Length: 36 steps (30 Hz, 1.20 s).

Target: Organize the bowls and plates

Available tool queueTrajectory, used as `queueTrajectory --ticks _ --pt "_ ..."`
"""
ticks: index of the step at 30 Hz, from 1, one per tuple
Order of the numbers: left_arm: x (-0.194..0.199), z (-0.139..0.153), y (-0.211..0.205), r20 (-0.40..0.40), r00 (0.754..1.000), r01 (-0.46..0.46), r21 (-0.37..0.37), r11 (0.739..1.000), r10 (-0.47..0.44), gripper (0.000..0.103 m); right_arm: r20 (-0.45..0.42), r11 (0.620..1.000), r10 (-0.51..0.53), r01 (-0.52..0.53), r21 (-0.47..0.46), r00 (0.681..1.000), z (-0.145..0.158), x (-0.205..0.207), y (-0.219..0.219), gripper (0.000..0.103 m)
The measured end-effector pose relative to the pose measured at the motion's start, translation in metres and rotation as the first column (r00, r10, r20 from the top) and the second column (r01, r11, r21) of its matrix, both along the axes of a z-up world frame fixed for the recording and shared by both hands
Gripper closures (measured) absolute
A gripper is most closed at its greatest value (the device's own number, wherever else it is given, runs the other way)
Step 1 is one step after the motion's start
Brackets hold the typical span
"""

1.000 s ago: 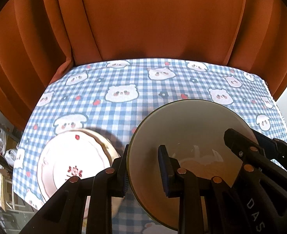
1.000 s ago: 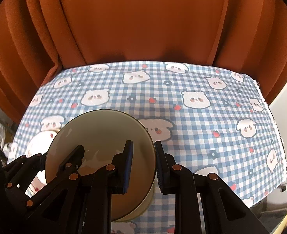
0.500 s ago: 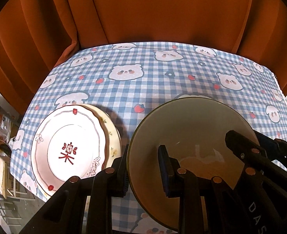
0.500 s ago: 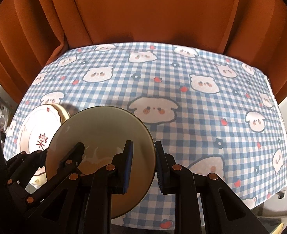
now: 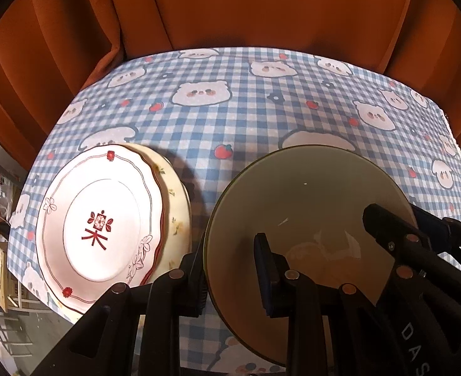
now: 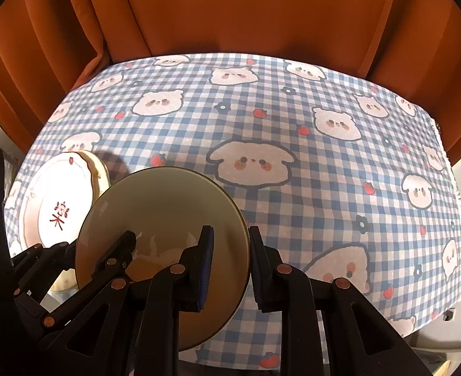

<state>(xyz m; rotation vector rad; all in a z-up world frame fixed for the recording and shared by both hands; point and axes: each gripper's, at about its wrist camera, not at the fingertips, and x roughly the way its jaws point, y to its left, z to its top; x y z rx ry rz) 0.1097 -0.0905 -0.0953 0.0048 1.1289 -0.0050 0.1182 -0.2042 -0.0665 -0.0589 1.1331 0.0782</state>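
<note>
- Two grippers carry one bowl (image 5: 305, 206) between them: the left gripper (image 5: 230, 269) is clamped on the bowl's left rim, one finger inside and one outside, and the right gripper (image 6: 229, 260) pinches the opposite rim the same way.
- Compared with a second ago, the checked tablecloth (image 5: 246, 119) fills much more of both views and the orange curtain (image 5: 261, 9) takes up less, so the pair of grippers has tipped further down and come lower over the table.
- The bowl sits in the same place between the fingers as it did a second ago; neither grip has slackened or slid along the rim.
- A stack of plates (image 5: 105, 219), only partly seen a second ago, now shows almost whole at the left side of the table: a white plate with a red motif on top, a cream plate edge peeking out beneath it.
- In the right wrist view the bowl hangs just right of that stack (image 6: 58, 206), overlapping its edge in the picture; whether the bowl is above the stack or beside it cannot be told.
- The bowl looks to be still off the cloth: its shadow lies apart from it on the checks.
- Judged from this, the bowl is being brought down to a spot beside the plates, the setting-down step of the tidy-up, with the release still to come.
- The risk is plain: the rim passing close to the stack could knock the top plate.
</note>
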Motion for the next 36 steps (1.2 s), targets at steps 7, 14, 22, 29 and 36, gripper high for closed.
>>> queueTrajectory --ticks 7,14,22,29,36 --pt "-0.003 0.0 -0.002 0.016 1.0 0.016 0.004 1.0 -0.016 0.079 0.011 1.0 0.005 -0.005 -0.007 1.0 -0.003 -0.001 -0.001 0.077" --pt "-0.002 0.0 -0.001 0.016 0.999 0.035 -0.033 0.999 -0.034 0.066 0.015 1.0 0.005 -0.005 0.007 1.0 -0.003 -0.002 -0.001 0.074" --pt "0.005 -0.006 -0.001 -0.008 0.997 0.081 -0.091 0.993 -0.082 0.043 -0.053 0.997 -0.034 0.038 0.066 0.998 -0.012 0.006 -0.007 0.066" --pt "0.012 -0.015 -0.002 -0.04 0.993 0.107 -0.135 0.985 -0.113 0.038 -0.087 0.992 -0.076 0.084 0.094 0.993 -0.021 0.009 -0.014 0.039" --pt "0.015 -0.023 0.0 -0.069 0.988 0.124 -0.177 0.976 -0.138 0.039 -0.125 0.983 -0.101 0.118 0.139 0.987 -0.032 0.012 -0.018 0.039"
